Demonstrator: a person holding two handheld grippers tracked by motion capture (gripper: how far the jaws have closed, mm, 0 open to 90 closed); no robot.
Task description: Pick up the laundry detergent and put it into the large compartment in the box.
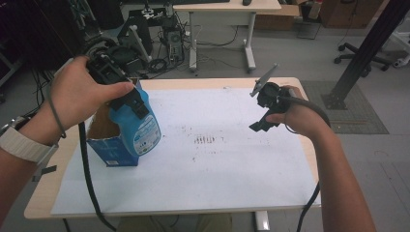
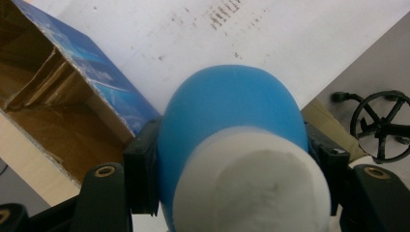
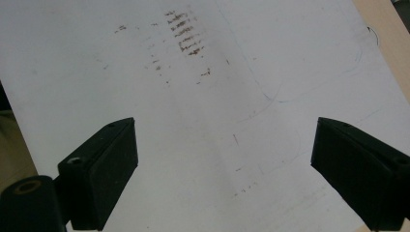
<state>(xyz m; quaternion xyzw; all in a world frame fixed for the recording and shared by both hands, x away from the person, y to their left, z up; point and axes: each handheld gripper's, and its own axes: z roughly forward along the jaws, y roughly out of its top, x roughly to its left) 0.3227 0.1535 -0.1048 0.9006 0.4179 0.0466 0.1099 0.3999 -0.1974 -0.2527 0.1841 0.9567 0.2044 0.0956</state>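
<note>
Blue bottle (image 2: pixel 232 125) sits pinched between the left gripper's (image 1: pixel 126 99) jaws beside the open box (image 1: pixel 109 140); right gripper (image 3: pixel 222 169) hovers spread wide.

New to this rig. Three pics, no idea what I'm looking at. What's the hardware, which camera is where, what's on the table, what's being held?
There is no robot: a person holds a handheld two-jaw gripper in each hand. The high view looks down on the table from above the person's side. The other two pictures come from cameras riding on each gripper, looking along its black jaws.

On the table lies a white sheet with brownish smudges. At its left stands an open blue carton.

The left gripper is shut on a blue bottle near its white cap, right beside the carton. The right gripper hangs open above the sheet, holding nothing.
</note>
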